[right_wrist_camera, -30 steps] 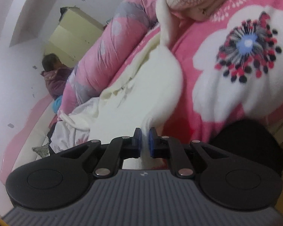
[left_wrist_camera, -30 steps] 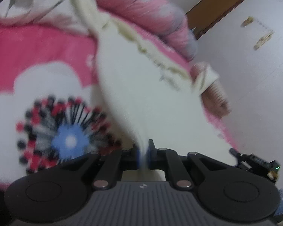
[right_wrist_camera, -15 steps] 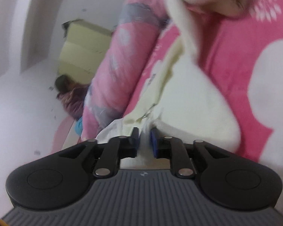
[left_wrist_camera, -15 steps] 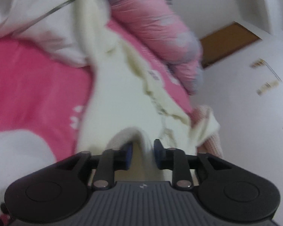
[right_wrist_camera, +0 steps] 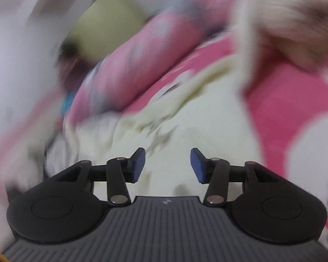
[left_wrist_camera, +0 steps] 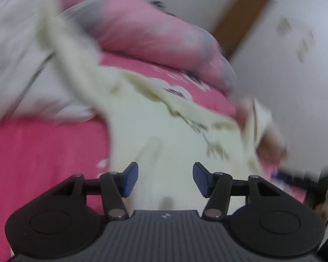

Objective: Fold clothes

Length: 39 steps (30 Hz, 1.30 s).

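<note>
A cream garment [left_wrist_camera: 161,126] lies spread on the pink flowered blanket [left_wrist_camera: 37,157], blurred by motion. My left gripper [left_wrist_camera: 165,180] hovers over its near edge with jaws opening; the blue pads [left_wrist_camera: 129,180] stand apart from the cloth and pinch nothing. In the right wrist view the same cream garment [right_wrist_camera: 207,122] lies under my right gripper [right_wrist_camera: 168,166], whose jaws are also opening, its pads [right_wrist_camera: 196,166] clear of the fabric.
A rolled pink and grey quilt [left_wrist_camera: 155,35] runs along the far side of the bed. White crumpled laundry [left_wrist_camera: 17,69] lies at the left. A fuzzy beige garment [right_wrist_camera: 295,19] sits at the right. A brown door [left_wrist_camera: 238,19] and a yellow-green cabinet [right_wrist_camera: 107,24] stand beyond.
Both grippers were shut on the cream garment's edge a second ago; they carried it over the blanket and have let go, jaws now apart. The garment now lies flat.
</note>
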### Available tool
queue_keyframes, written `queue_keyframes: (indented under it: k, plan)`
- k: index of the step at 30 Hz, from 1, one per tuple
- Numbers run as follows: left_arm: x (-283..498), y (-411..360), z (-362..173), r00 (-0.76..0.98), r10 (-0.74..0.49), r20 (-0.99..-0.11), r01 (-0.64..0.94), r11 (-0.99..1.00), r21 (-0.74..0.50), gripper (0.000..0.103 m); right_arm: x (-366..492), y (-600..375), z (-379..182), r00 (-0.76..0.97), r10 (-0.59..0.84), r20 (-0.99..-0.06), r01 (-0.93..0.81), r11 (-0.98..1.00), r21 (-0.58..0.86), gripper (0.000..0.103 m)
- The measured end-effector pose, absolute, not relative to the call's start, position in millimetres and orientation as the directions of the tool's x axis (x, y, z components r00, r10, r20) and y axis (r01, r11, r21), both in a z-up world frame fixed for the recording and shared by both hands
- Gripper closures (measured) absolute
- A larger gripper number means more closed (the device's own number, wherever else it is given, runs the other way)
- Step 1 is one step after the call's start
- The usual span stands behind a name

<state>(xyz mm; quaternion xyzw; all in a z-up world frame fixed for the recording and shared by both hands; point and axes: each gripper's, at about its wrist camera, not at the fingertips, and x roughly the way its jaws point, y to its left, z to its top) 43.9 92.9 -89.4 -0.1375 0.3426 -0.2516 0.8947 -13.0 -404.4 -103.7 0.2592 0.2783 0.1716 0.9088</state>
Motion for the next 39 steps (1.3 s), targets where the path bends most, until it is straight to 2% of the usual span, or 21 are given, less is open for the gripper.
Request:
queue_keyframes:
  k: [3,7,13,14,15,16,17,18,26,29,32,35,39]
  plan:
    - [41,57,-88,0.628,-0.52,-0.579,0.457,0.849,-0.266,0.045,7,-363,-98,0.731,0.473,-0.491,-0.292,0.868,0.402,0.05]
    - [53,33,-94,0.585,-0.535,-0.61,0.509,0.827,-0.239,0.045,25,-327,-96,0.674,0.484,-0.558,-0.424,0.872,0.245,0.048]
    - [65,16,-105,0.567,-0.527,-0.633,0.529,0.822,-0.21,0.045,55,-310,-111,0.577,0.46,-0.675,-0.407,0.878,0.252,0.047]
    - [65,15,-107,0.564,-0.528,-0.634,0.531,0.821,-0.211,0.045,53,-308,-114,0.582,0.447,-0.679,-0.401,0.884,0.238,0.053]
    - [65,15,-109,0.562,-0.53,-0.635,0.534,0.819,-0.211,0.045,50,-307,-115,0.593,0.432,-0.679,-0.398,0.891,0.219,0.077]
    - [64,15,-110,0.562,-0.532,-0.633,0.542,0.815,-0.203,0.045,46,-307,-115,0.609,0.423,-0.671,-0.397,0.895,0.203,0.091]
    - [64,14,-111,0.563,-0.533,-0.631,0.551,0.812,-0.195,0.045,42,-309,-114,0.619,0.428,-0.658,-0.392,0.895,0.213,0.097]
    - [62,15,-111,0.564,-0.537,-0.627,0.56,0.807,-0.188,0.044,36,-312,-112,0.631,0.443,-0.637,-0.385,0.892,0.239,0.098]
    - [45,23,-97,0.565,-0.585,-0.582,0.584,0.782,-0.218,0.039,-26,-320,-93,0.696,0.518,-0.498,-0.42,0.855,0.303,0.099]
    - [35,29,-95,0.556,-0.593,-0.582,0.578,0.779,-0.243,0.039,-62,-318,-91,0.673,0.568,-0.474,-0.471,0.823,0.318,0.099]
    - [22,37,-95,0.531,-0.618,-0.58,0.57,0.767,-0.296,0.038,-93,-312,-98,0.633,0.593,-0.498,-0.496,0.804,0.327,0.099]
    - [11,40,-97,0.504,-0.645,-0.574,0.567,0.749,-0.343,0.036,-114,-308,-118,0.595,0.563,-0.574,-0.473,0.822,0.316,0.099]
    - [5,20,-99,0.501,-0.62,-0.603,0.555,0.765,-0.326,0.033,-129,-296,-139,0.592,0.488,-0.641,-0.456,0.859,0.232,0.099]
